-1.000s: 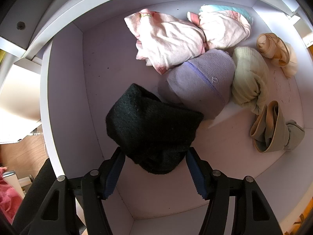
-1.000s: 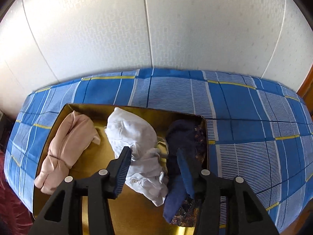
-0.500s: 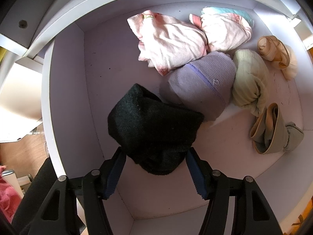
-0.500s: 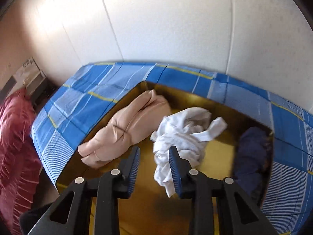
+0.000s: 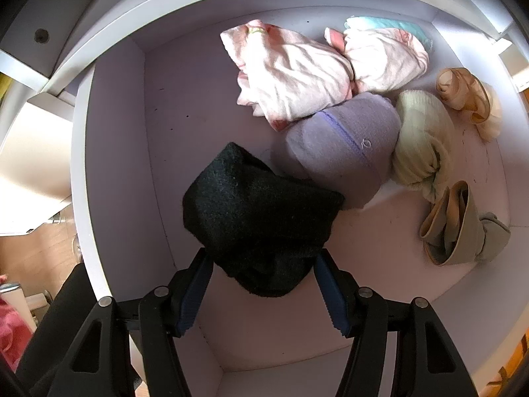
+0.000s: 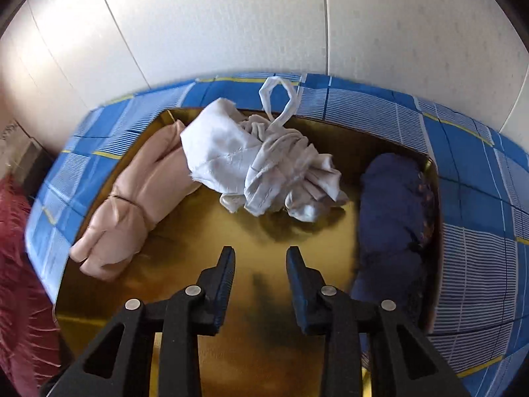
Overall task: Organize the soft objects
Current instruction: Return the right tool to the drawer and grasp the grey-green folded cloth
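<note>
In the left wrist view the left gripper (image 5: 263,281) points down into a white drawer (image 5: 112,172), its jaws partly open and clamped on a black knitted bundle (image 5: 258,218); beyond it lie a lilac bundle (image 5: 340,152), two pink ones and a cream one. In the right wrist view the right gripper (image 6: 260,264) stands narrowly open over a gold tray (image 6: 205,231) with nothing between its pads, its jaws having just been closing. A white cloth (image 6: 264,165) lies just ahead, seemingly untouched, a beige roll (image 6: 132,205) to the left, a navy bundle (image 6: 393,218) to the right.
</note>
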Demonstrator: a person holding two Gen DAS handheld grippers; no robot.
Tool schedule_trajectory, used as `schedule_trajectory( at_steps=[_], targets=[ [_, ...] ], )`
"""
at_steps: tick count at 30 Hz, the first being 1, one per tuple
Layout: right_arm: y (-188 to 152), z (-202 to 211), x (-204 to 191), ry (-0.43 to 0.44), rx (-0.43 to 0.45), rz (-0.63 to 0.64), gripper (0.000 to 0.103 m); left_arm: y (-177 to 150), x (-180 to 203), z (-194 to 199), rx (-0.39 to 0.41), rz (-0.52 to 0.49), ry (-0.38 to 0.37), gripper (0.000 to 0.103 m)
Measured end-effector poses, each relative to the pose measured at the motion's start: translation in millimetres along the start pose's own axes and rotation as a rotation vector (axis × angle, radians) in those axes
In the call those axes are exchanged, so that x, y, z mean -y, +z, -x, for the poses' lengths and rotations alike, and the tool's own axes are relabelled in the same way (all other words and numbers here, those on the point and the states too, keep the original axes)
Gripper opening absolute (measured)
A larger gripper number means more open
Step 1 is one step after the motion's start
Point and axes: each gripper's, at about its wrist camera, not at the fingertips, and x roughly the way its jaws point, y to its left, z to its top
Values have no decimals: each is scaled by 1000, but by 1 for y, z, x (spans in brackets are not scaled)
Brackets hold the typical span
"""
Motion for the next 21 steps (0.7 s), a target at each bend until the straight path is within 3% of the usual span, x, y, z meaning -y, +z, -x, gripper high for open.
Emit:
schedule_trajectory(
  at_steps=[9, 13, 17, 21],
  targets=[
    [-58, 75, 25, 124, 143, 70, 33, 0, -1, 2, 4, 5, -4, 63],
    [-99, 113, 28, 205, 193, 87, 33, -2, -5, 4, 12, 19, -14, 63],
    [-149, 139, 35, 229, 191, 126, 33, -3, -7, 6, 18, 23, -23, 62],
    [-199, 152, 40, 252, 125, 171, 33, -5, -7, 7, 21, 16, -22, 62]
  ],
)
